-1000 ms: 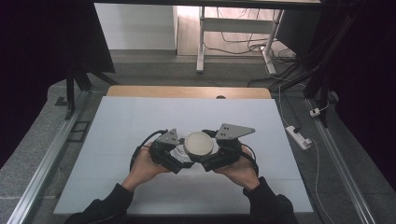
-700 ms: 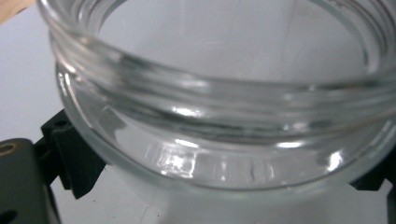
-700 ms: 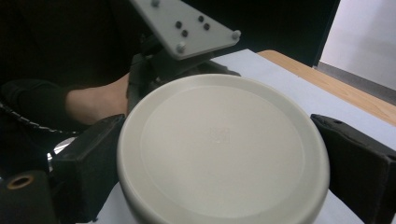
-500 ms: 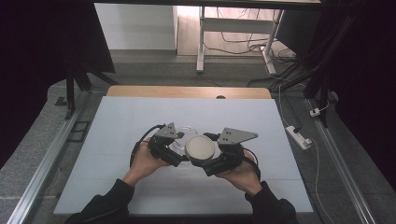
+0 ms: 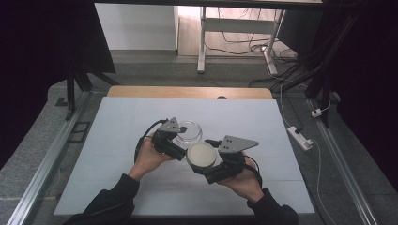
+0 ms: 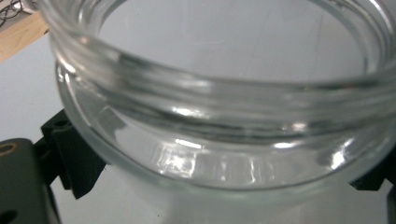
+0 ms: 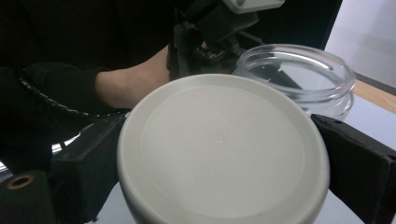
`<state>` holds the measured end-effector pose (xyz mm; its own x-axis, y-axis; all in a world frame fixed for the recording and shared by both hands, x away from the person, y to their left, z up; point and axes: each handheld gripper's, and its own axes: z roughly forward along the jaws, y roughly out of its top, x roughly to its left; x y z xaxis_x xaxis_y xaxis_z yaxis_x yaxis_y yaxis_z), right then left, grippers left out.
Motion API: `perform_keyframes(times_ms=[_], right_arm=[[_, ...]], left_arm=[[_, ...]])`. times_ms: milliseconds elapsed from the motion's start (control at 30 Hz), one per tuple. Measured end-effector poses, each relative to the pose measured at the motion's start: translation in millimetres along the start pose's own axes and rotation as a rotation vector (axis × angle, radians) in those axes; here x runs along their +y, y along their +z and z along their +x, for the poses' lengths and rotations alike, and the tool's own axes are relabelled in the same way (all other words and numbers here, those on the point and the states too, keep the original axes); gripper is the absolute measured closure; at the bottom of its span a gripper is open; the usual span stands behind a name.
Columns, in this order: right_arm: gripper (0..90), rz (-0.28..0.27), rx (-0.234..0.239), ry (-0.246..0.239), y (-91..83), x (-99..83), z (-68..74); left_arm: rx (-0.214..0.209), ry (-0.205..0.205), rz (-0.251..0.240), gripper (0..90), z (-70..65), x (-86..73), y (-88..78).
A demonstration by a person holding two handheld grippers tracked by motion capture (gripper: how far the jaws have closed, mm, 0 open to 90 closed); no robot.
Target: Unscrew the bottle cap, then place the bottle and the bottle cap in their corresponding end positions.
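A clear glass jar (image 5: 188, 131) with an open mouth is held just above the white table (image 5: 117, 122), and my left gripper (image 5: 180, 140) is shut on its body. In the left gripper view the jar's threaded rim (image 6: 219, 98) spans the frame, with a black jaw at either lower corner of my left gripper (image 6: 219, 179). My right gripper (image 5: 209, 165) is shut on a round white lid (image 5: 202, 154), held apart from the jar, to its near right. The right gripper view has the lid (image 7: 219, 135) between both jaws of my right gripper (image 7: 224, 177), and the jar (image 7: 299, 70) behind.
A wooden strip (image 5: 187, 92) runs along the table's far edge. A white power strip (image 5: 299, 137) lies on the floor to the right. Metal rails (image 5: 47, 159) flank the table. Bare tabletop surrounds both hands.
The lid sat over the jar a second ago. It has since come off and moved toward the person, and the jar's open mouth shows behind it.
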<state>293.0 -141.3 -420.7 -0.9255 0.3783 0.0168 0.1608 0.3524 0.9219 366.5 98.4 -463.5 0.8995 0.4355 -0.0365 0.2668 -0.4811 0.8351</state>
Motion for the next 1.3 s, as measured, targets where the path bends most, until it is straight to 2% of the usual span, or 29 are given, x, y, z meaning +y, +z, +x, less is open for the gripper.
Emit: perform_keyframes(times_ms=[433,767,1300], right_arm=[[7.3,0.029,0.017,0.0,4.9,-14.6,8.2],[7.3,0.066,0.018,-0.015,15.3,-29.1,10.0],[7.3,0.097,0.019,-0.028,37.0,-52.8,2.7]], left_arm=[[0.018,-0.009,-0.014,7.6,8.4,3.4,3.0],[0.024,-0.008,-0.014,7.6,12.5,2.9,11.4],[0.049,-0.009,0.018,7.6,23.8,-7.2,36.4]])
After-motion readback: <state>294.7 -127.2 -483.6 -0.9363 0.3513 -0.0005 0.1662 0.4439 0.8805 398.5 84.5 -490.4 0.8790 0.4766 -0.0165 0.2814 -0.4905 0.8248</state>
